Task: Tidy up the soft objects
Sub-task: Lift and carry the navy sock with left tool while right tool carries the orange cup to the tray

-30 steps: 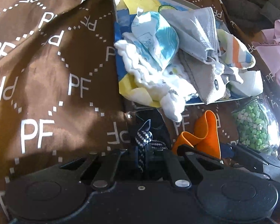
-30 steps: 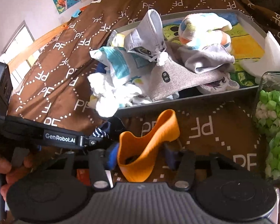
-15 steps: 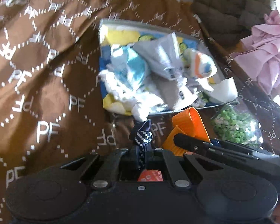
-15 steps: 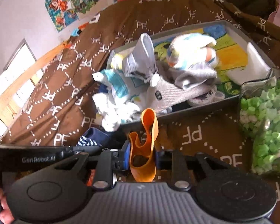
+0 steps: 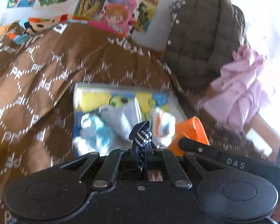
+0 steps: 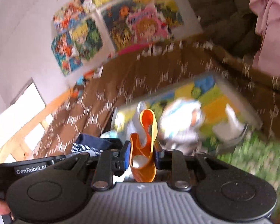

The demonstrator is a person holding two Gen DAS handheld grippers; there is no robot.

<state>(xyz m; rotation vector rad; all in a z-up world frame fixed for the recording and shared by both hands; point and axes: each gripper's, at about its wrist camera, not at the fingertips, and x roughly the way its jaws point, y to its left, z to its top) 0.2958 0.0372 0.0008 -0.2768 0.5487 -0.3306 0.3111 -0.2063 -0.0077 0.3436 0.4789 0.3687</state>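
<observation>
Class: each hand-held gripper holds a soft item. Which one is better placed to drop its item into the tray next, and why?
Probably the right hand-held gripper: its orange band lines up with the tray. The left hand-held gripper, holding navy dotted cloth, looks nearly as good.

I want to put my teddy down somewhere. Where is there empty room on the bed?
The brown patterned bedspread lies bare left of the shallow cartoon-printed tray, up to the poster wall. The tray's near half is crowded with crumpled pale cloths; only its far yellow-blue floor shows. To its right it is tight: a pink garment, a quilted brown cushion.

"PF" on brown blanket
</observation>
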